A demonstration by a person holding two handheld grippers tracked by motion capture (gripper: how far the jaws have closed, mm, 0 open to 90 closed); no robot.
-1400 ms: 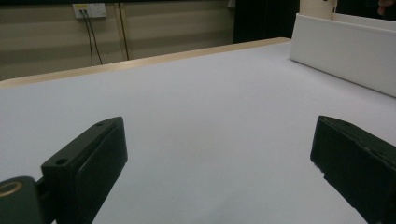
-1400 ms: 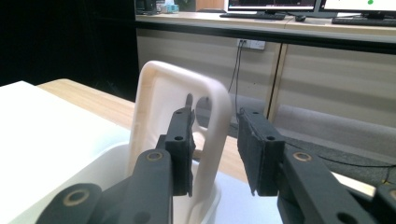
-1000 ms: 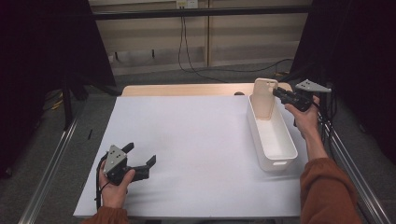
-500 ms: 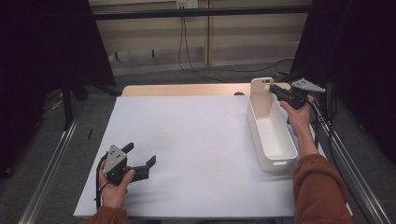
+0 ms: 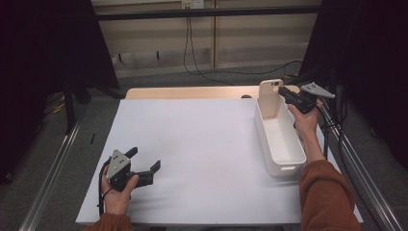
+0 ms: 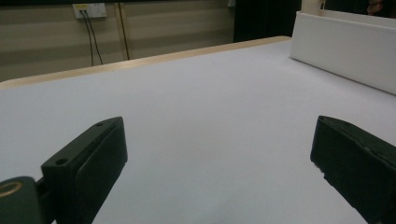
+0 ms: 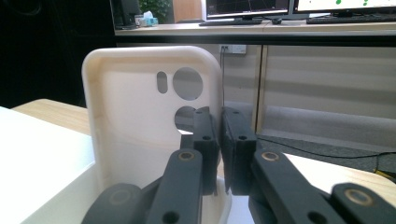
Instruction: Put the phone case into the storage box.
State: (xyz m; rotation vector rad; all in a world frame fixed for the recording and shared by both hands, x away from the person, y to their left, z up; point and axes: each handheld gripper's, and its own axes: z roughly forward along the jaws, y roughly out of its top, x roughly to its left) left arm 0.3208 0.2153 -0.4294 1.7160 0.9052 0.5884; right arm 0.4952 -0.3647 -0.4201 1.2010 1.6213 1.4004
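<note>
Not much has changed over the last second, but the small shift matters. The phone case (image 5: 270,98), a cream shell with camera cut-outs, is held upright at the far end of the white bin (image 5: 279,139) by the right gripper (image 5: 284,94). Compared with a second ago it has been nudged a little further back and to the right, and the hand has been carried along with it. It has not been lowered any deeper. In the right gripper view the jaws are pinched almost together on the case's right edge (image 7: 154,130), so the case looks firmly clamped rather than just leaned on.

The left gripper (image 5: 144,168) has been left exactly where it was, resting near the front left of the worktop (image 5: 192,144), jaws spread wide with nothing between them. In the left gripper view, bare white surface is seen between them and the bin's wall (image 6: 345,46) well off to the right.

Best guess: the case is being lifted out of the bin or repositioned at its end wall. Whether its bottom edge is touching the bin floor can't be told from here.
</note>
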